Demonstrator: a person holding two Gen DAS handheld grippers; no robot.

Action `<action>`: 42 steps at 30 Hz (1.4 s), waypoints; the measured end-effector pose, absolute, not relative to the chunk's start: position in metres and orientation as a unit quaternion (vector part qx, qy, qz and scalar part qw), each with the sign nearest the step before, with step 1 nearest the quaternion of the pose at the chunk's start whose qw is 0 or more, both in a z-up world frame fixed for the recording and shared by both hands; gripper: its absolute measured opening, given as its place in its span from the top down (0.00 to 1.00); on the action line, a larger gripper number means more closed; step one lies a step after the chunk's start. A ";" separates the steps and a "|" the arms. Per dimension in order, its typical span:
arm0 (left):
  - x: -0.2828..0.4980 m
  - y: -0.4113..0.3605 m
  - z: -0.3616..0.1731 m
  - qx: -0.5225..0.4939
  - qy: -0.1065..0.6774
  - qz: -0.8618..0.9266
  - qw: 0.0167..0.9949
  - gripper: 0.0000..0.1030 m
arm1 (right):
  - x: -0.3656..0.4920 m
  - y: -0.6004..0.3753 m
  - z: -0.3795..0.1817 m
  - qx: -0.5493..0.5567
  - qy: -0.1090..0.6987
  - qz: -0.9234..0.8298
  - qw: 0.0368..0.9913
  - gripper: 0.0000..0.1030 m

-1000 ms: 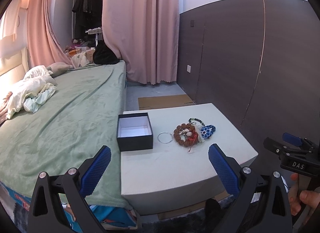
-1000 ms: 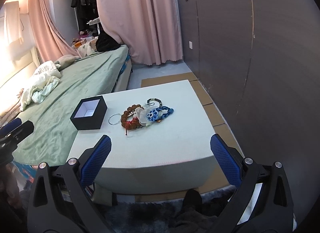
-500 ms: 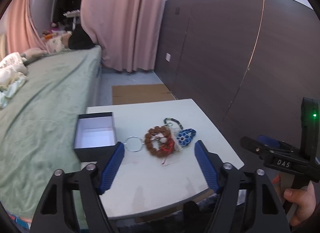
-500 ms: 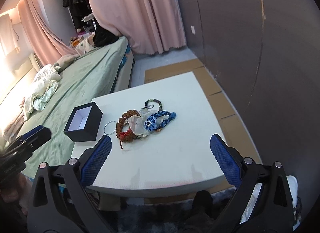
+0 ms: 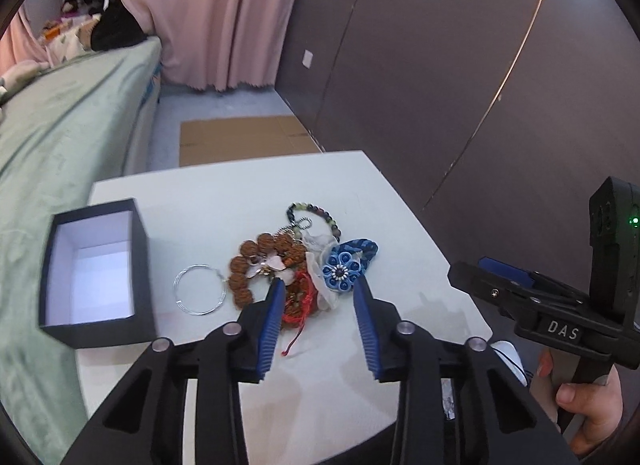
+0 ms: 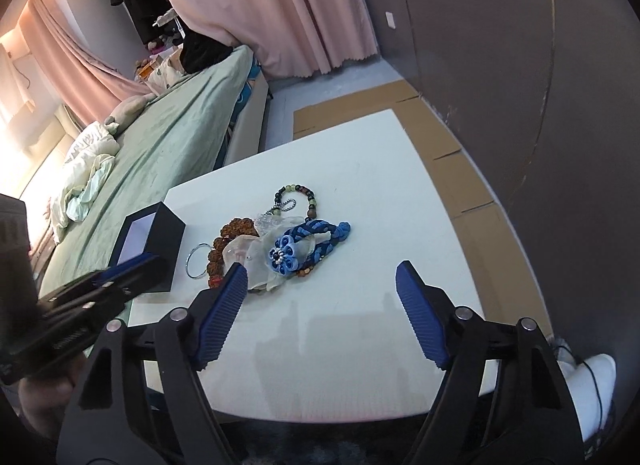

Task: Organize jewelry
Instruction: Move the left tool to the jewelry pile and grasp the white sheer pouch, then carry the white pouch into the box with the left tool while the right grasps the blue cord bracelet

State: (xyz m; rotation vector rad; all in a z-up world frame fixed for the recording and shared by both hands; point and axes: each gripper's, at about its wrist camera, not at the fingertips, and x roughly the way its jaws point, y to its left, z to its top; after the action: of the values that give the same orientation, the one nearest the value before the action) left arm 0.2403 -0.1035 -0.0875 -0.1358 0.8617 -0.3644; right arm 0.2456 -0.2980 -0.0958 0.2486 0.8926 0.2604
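A jewelry pile lies on the white table (image 5: 224, 201): a brown bead bracelet (image 5: 256, 253), a blue fabric flower piece (image 5: 341, 270), a dark bead bracelet (image 5: 316, 213), red cord (image 5: 300, 305) and a thin silver ring (image 5: 199, 294). An open black box (image 5: 94, 273) with a white inside stands left of it. My left gripper (image 5: 318, 293) is open, its tips just short of the pile. My right gripper (image 6: 320, 279) is open wide over the table's front, near the flower piece (image 6: 285, 251). The box (image 6: 150, 243) also shows in the right wrist view.
A green bed (image 5: 52, 133) runs along the table's left side. A dark wall panel (image 5: 460, 77) is to the right. Flattened cardboard (image 6: 472, 201) lies on the floor behind and right of the table. Pink curtains (image 5: 216, 13) hang at the back.
Both grippers have moved forward and down toward the jewelry pile. The left gripper's jaws have narrowed from wide open. The right gripper's jaws have also narrowed a little.
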 end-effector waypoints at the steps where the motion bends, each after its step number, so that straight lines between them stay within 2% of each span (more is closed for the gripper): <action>1: 0.246 -0.106 -0.092 -0.066 0.418 -0.177 0.888 0.69 | 0.249 -0.299 -0.098 0.124 0.431 0.127 0.885 0.26; 7: 0.275 -0.123 -0.119 -0.060 0.436 -0.185 0.879 0.73 | 0.263 -0.308 -0.107 0.145 0.436 0.127 0.879 0.27; 9: 0.281 -0.127 -0.126 -0.054 0.438 -0.179 0.879 0.76 | 0.266 -0.309 -0.111 0.150 0.440 0.129 0.876 0.31; 10: 0.286 -0.128 -0.131 -0.053 0.442 -0.174 0.878 0.78 | 0.268 -0.308 -0.113 0.151 0.442 0.130 0.875 0.32; 14: 0.295 -0.133 -0.141 -0.045 0.451 -0.167 0.876 0.99 | 0.272 -0.305 -0.120 0.151 0.450 0.135 0.870 0.33; 15: 0.295 -0.133 -0.140 -0.044 0.449 -0.169 0.876 1.00 | 0.274 -0.304 -0.122 0.151 0.452 0.135 0.869 0.33; 24: 0.292 -0.120 -0.105 -0.064 0.413 -0.192 0.888 1.00 | 0.287 -0.298 -0.131 0.185 0.469 0.153 0.850 0.33; 28: 0.289 -0.114 -0.087 -0.073 0.399 -0.201 0.892 1.00 | 0.292 -0.294 -0.139 0.196 0.486 0.158 0.837 0.39; 32: 0.283 -0.110 -0.077 -0.080 0.390 -0.202 0.895 1.00 | 0.293 -0.283 -0.149 0.181 0.508 0.171 0.825 0.45; 42: 0.269 -0.088 -0.053 -0.101 0.371 -0.182 0.905 1.00 | 0.300 -0.252 -0.151 0.127 0.509 0.188 0.831 0.46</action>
State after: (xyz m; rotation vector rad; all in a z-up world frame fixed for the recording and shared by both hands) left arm 0.2690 -0.0881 -0.0535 -0.2091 0.7661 -0.3758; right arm 0.3005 -0.2518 -0.1510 0.2697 1.0793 0.3978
